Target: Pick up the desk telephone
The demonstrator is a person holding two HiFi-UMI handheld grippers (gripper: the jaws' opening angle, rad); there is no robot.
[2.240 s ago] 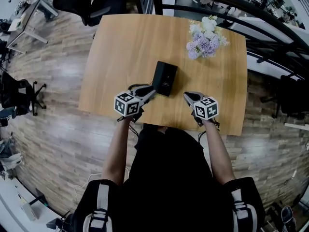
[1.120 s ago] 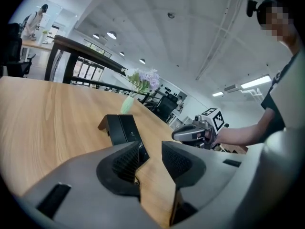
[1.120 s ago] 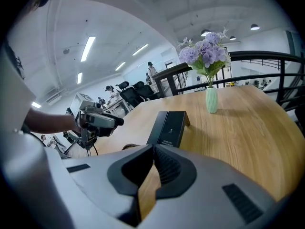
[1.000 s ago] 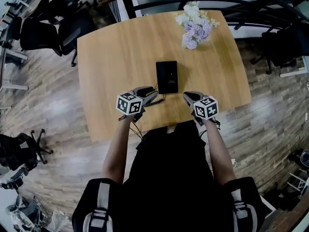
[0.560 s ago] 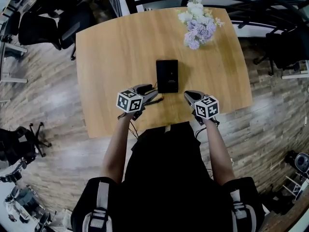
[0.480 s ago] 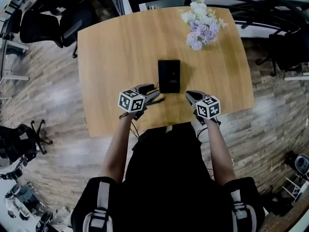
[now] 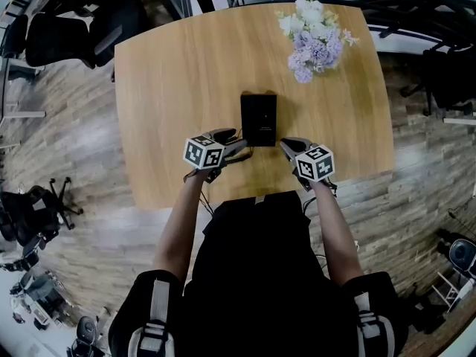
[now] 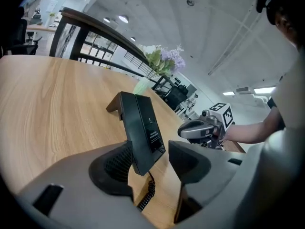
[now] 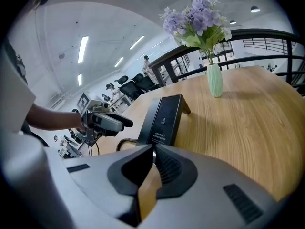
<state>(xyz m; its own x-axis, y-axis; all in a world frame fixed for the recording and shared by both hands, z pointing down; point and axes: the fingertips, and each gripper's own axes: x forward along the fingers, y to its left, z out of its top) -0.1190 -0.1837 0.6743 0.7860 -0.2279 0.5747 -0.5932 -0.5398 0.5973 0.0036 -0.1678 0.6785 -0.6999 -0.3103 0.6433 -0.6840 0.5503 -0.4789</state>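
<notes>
Desk telephone was framed, near end first and ungripped, between jaws of the opening left claw; right claw was closed, empty.

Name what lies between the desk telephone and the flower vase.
Only bare tabletop separates the desk telephone from the flower vase; the head view and right gripper view both show it.

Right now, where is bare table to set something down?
Bare: the table left of the desk telephone and beside the flower vase. Crowded: near edge: left hand-held gripper, jaws opening round the telephone's corner, and right hand-held gripper flank it.
</notes>
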